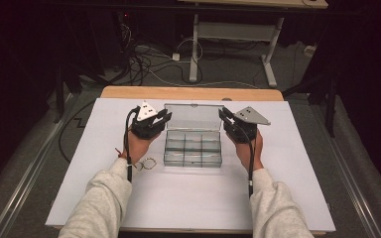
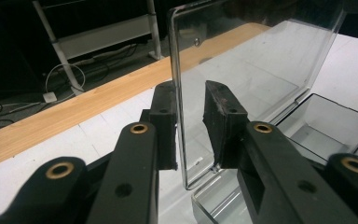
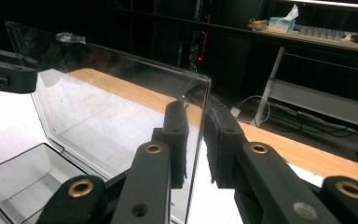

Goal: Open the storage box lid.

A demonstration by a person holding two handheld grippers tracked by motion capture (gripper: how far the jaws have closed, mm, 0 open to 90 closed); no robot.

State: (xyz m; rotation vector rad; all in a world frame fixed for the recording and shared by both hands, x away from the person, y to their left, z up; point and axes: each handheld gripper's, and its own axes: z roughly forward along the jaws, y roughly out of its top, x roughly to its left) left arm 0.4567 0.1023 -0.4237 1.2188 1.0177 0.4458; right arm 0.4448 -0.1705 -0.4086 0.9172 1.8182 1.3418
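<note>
Jaws of my left gripper [image 2: 191, 126] straddle the left edge of the clear lid [image 2: 251, 65], with a gap on the inner side. My right gripper [image 3: 196, 140] brackets the lid's right edge, nearly closed on it. The lid stands upright behind the clear compartment box [image 1: 192, 148] on the white tabletop [image 1: 287, 163]. A small ring [image 1: 149, 163] lies near my left wrist.

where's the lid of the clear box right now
In the high view the lid stands raised at the back of the box, mid-table on the white mat. The left tool straddles its left edge and the right tool its right edge.
</note>
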